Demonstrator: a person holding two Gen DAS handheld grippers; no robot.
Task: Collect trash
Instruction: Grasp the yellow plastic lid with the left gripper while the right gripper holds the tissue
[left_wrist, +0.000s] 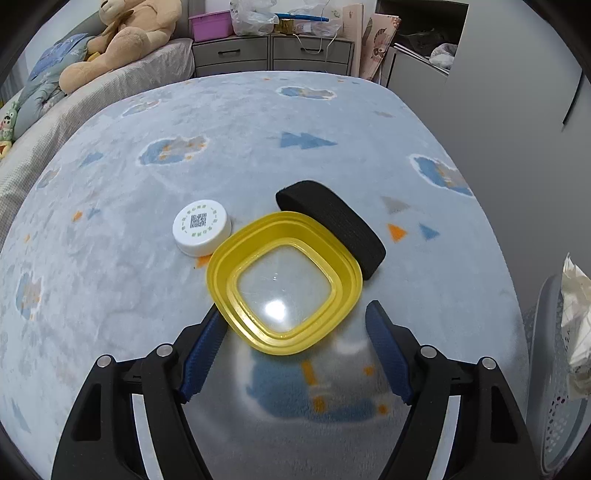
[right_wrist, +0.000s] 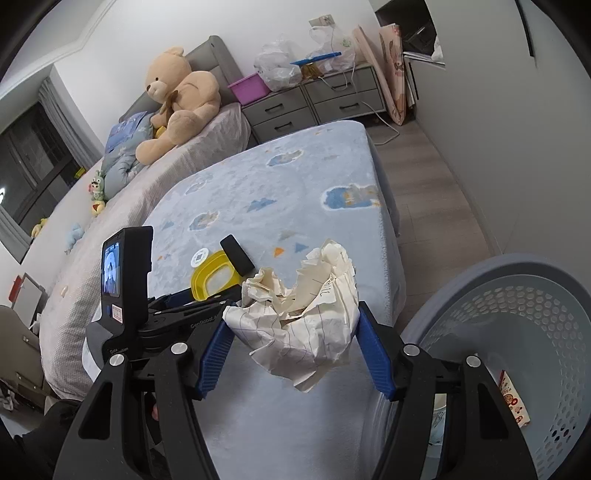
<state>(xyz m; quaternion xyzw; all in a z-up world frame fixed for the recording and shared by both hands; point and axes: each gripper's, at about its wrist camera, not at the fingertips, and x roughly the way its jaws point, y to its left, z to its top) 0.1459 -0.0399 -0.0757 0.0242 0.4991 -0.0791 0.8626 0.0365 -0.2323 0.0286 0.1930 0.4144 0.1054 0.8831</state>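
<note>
Between the blue-padded fingers of the left gripper (left_wrist: 295, 325), which stand wide and grip nothing, lies the near edge of a yellow square plastic lid with a clear centre (left_wrist: 284, 291), flat on the pale blue patterned fleece blanket (left_wrist: 258, 155). It sits just ahead of the tips, one corner toward them. A white round bottle cap (left_wrist: 202, 232) touches its left side; a black oval sponge-like pad (left_wrist: 332, 225) lies behind it. The right gripper (right_wrist: 291, 328) clamps a crumpled ball of lined cream paper (right_wrist: 303, 314), with the grey perforated plastic basket (right_wrist: 517, 332) just to its right. The left gripper is nearer the lid.
</note>
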